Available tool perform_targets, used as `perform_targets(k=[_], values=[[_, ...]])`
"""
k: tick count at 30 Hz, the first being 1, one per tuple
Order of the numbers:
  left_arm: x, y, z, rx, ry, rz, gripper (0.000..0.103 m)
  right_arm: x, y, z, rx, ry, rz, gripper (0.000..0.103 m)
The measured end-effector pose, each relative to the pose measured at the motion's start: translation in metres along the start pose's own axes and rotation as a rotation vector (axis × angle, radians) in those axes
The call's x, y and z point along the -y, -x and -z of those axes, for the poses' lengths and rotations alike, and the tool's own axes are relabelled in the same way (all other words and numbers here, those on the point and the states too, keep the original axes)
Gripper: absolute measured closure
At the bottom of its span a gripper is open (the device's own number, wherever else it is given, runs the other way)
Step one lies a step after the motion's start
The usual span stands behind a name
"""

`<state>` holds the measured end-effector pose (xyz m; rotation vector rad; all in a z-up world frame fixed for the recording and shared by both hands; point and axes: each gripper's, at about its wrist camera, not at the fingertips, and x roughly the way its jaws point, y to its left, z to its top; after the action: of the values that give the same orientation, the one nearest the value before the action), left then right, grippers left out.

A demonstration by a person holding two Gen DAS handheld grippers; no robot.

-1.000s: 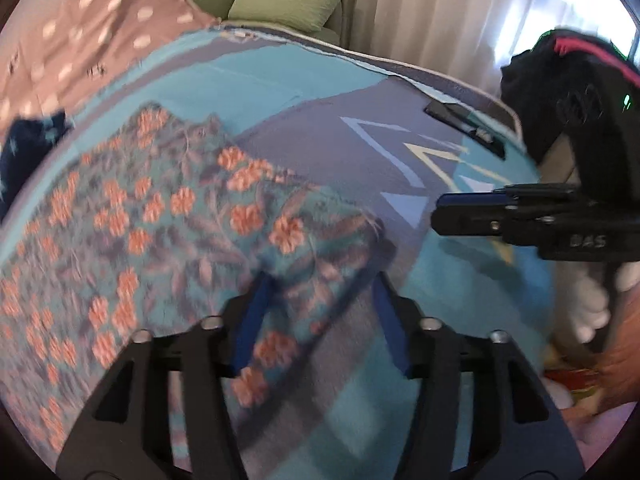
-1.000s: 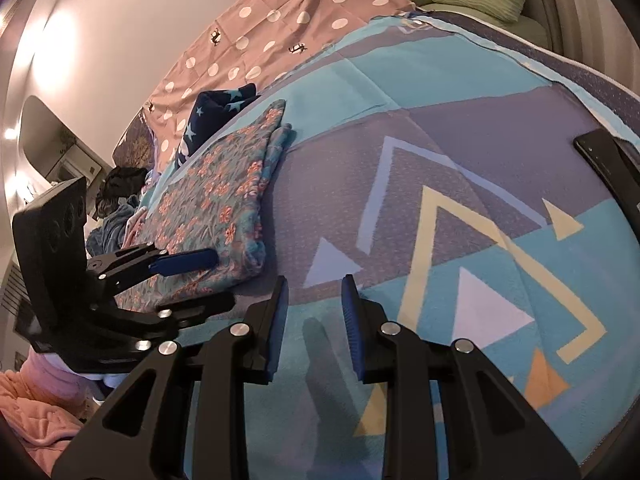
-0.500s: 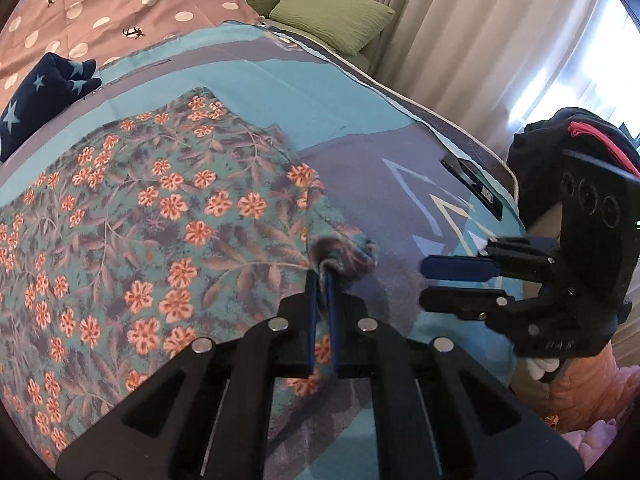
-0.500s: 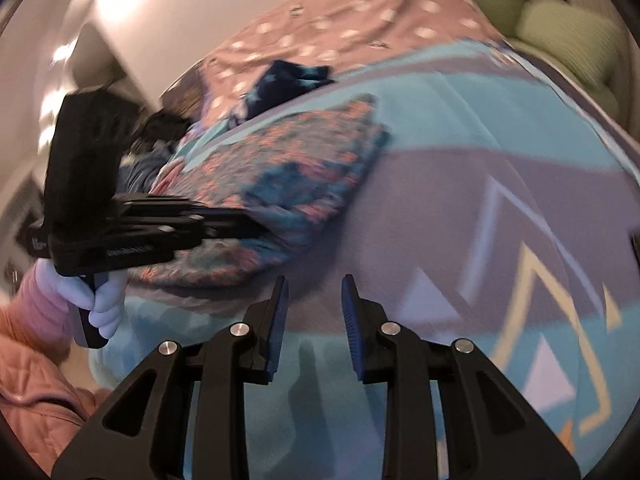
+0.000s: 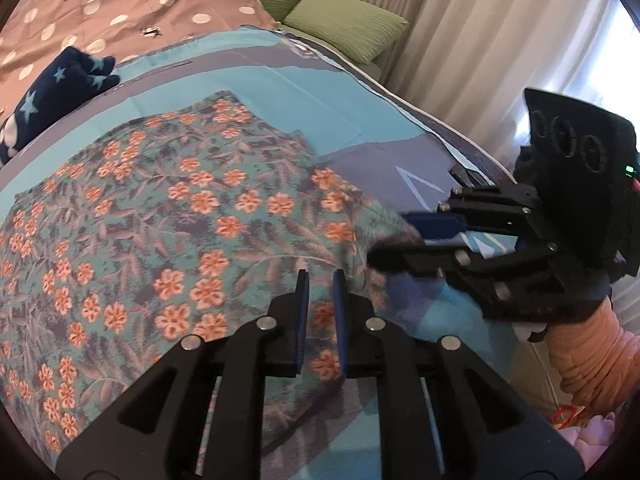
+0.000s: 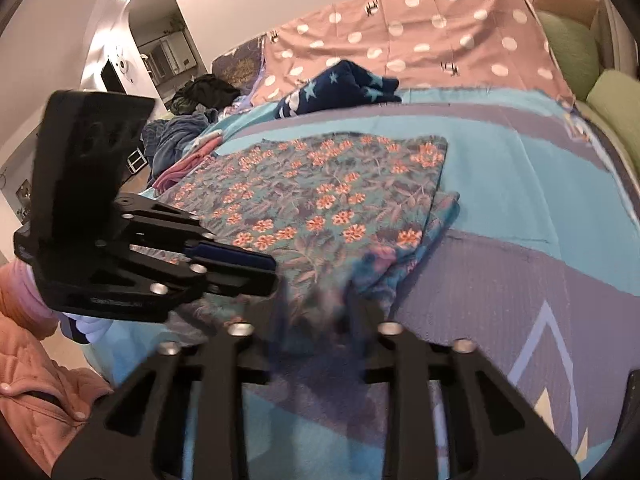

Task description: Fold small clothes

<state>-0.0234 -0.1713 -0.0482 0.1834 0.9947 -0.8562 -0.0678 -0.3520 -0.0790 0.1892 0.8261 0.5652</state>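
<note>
A teal garment with orange flowers (image 5: 192, 216) lies spread on the blue patterned bedspread (image 6: 520, 184), its near right corner bunched up. My left gripper (image 5: 320, 280) sits over the near edge, jaws opening slightly with a thick fold of the floral cloth still pinched between the pads. From the right wrist view the left gripper (image 6: 268, 270) comes in from the left, at the garment's (image 6: 328, 184) near edge. My right gripper (image 5: 396, 242) reaches in from the right, closing on the bunched corner. In its own view the right gripper (image 6: 316, 312) is blurred, with cloth between its fingers.
A navy star-print garment (image 5: 52, 92) lies at the far left on a pink dotted sheet (image 6: 420, 40). Green pillows (image 5: 344, 24) and curtains stand behind the bed. A dark flat object (image 5: 466, 174) rests near the bed's right edge. A heap of clothes (image 6: 180, 132) lies far left. Pink sleeves hold both grippers.
The right gripper has swung in to the garment's bunched corner and closed on it. The left gripper's pads, tightly pinched half a second ago, have parted a little around the fold.
</note>
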Motion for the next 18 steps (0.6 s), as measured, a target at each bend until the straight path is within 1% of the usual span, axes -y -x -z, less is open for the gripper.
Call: perform_targets(k=[3,5,6,7,8,11,12,15,16,17,18], values=[[-0.01,0.004,0.0,0.008,0.033,-0.01,0.092,0.012,0.006,0.005,-0.02,-0.07,-0.059,0.098],[-0.016,0.008,0.0,0.016,0.046,-0.021,0.091,0.024,0.02,0.013,-0.008,-0.12,-0.128,0.098],[-0.02,0.01,0.0,0.02,0.053,-0.023,0.09,0.031,0.026,0.018,0.0,-0.138,-0.142,0.098],[-0.023,0.011,0.0,0.022,0.062,-0.024,0.088,0.04,0.032,0.023,0.002,-0.163,-0.151,0.098],[-0.027,0.012,-0.001,0.024,0.069,-0.027,0.088,0.051,0.035,0.032,-0.016,-0.188,-0.155,0.098],[-0.033,0.013,-0.004,0.025,0.077,-0.043,0.087,0.06,0.029,0.053,-0.069,-0.232,-0.138,0.098],[-0.035,0.013,-0.006,0.023,0.077,-0.044,0.087,0.06,0.029,0.057,-0.072,-0.24,-0.138,0.098],[-0.034,0.01,-0.014,0.021,0.052,-0.052,0.078,0.059,0.035,0.061,-0.042,-0.265,-0.153,0.098],[-0.032,0.009,-0.017,0.019,0.037,-0.055,0.075,0.059,0.038,0.061,-0.027,-0.273,-0.164,0.096],[-0.03,0.007,-0.02,0.016,0.024,-0.052,0.074,0.06,0.041,0.06,-0.011,-0.279,-0.167,0.094],[-0.028,0.005,-0.022,0.01,0.01,-0.049,0.071,0.06,0.043,0.058,0.002,-0.282,-0.167,0.087]])
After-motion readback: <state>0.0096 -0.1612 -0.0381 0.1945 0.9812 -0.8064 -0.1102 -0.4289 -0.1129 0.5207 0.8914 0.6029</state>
